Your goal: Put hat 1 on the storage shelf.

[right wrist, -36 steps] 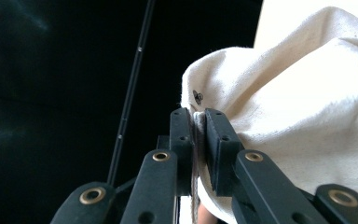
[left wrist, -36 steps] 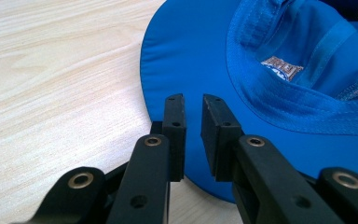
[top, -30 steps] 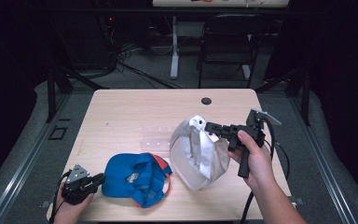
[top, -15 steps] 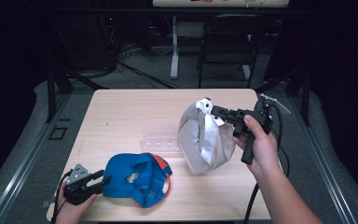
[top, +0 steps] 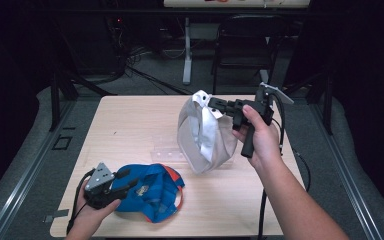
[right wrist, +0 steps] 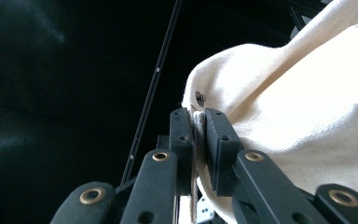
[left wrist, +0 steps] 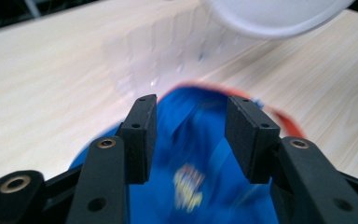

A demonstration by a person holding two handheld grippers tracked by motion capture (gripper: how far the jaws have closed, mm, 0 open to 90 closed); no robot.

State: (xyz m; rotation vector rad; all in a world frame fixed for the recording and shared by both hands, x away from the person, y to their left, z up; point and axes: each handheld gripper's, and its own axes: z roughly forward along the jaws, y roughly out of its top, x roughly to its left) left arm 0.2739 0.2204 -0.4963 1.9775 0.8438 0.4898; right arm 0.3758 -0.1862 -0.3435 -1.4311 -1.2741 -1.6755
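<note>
The white cap [top: 202,132] had risen clear of the table [top: 130,125] over the last second, hanging by its edge from the right gripper [top: 215,106], whose jaws pinched the fabric (likely mid-carry). The blue cap [top: 152,190] stayed flat near the front edge; the left gripper [top: 125,181], jaws spread, had edged onto it.

Room dark; light wood table [top: 130,125] on grey floor [top: 25,170], black chair [top: 250,45] and white stand post [top: 187,55] behind, cables [top: 145,75] on floor
</note>
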